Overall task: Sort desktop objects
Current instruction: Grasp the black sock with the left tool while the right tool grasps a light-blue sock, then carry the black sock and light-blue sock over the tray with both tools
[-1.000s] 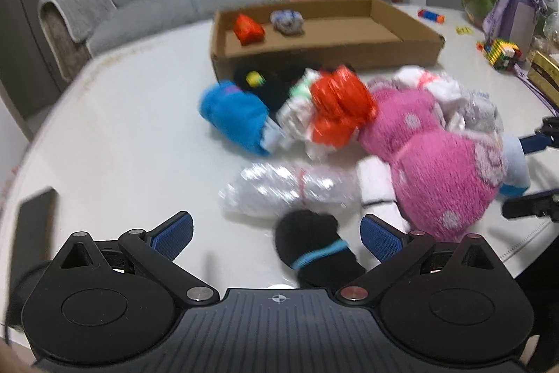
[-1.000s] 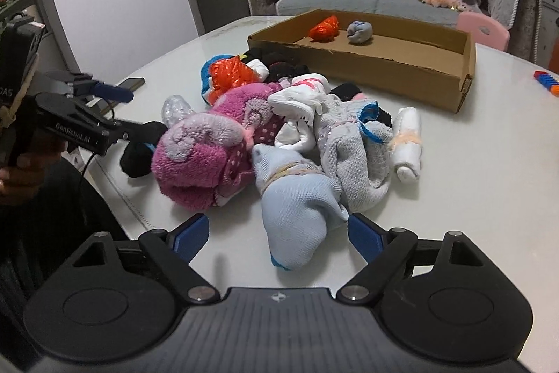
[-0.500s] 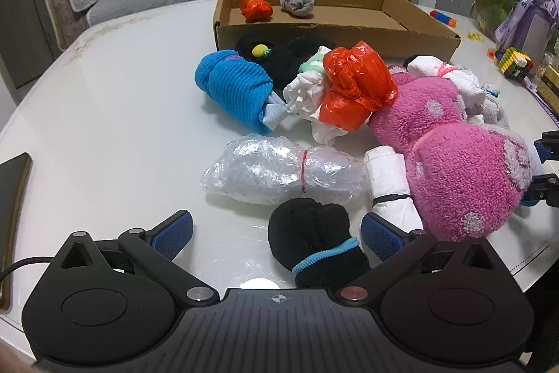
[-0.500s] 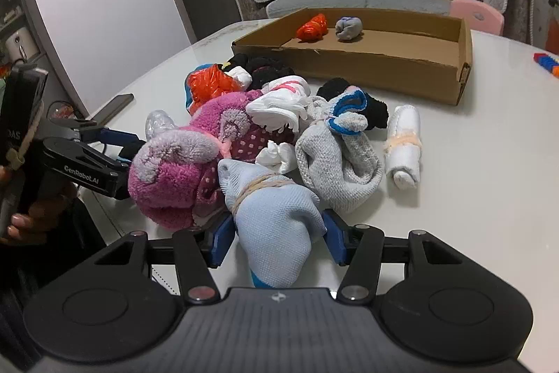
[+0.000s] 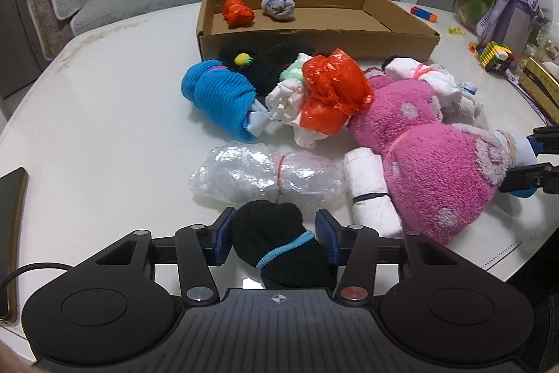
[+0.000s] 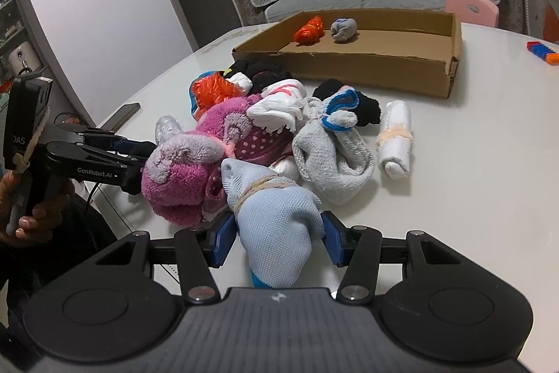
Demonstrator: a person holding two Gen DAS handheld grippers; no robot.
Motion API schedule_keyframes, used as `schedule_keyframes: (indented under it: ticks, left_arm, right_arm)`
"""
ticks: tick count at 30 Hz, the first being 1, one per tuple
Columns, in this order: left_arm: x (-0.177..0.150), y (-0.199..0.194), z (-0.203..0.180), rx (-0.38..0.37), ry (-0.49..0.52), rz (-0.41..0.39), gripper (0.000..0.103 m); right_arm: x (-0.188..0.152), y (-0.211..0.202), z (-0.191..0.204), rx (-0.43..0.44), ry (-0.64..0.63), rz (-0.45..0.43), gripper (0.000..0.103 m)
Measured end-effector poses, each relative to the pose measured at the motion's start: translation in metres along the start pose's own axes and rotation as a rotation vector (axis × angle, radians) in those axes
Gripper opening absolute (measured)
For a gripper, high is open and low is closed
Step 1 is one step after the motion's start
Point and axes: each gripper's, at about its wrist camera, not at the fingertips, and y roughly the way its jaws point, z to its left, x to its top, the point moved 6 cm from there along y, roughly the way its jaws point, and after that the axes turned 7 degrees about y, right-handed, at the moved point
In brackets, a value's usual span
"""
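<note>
Low centre of the left wrist view: left hand-held gripper [image 5: 273, 238] with jaws closing, black sock bundle [image 5: 276, 242] between the blue pads and touching both – grasped, lying on the counter [image 5: 104, 135] just below the bubble-wrap roll [image 5: 265, 175]

Low centre of the right wrist view: right hand-held gripper [image 6: 276, 238] clenched on the light-blue sock bundle [image 6: 276, 233], beside the pink plush sock [image 6: 195, 170]; cardboard box [image 6: 367, 69] well apart, upper centre

Two bundles are sitting in one cardboard box [image 5: 349, 37]: one orange bundle [image 5: 237, 12], one grey bundle [image 5: 278, 8]. Two white rolls [image 6: 396, 138] are lying outside.
</note>
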Motion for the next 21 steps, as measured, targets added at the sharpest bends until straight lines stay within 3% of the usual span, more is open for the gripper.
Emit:
schedule_keyframes:
  ticks: [11, 21]
  left_arm:
    - [0.003, -0.014, 0.000, -0.019, 0.028, 0.015, 0.052]
    - [0.071, -0.043, 0.028, 0.051, 0.076, -0.078, 0.052]
  right_arm:
    - [0.009, -0.023, -0.018, 0.037, 0.087, -0.037, 0.049]
    - [0.066, -0.080, -0.050, 0.062, 0.184, -0.213, 0.049]
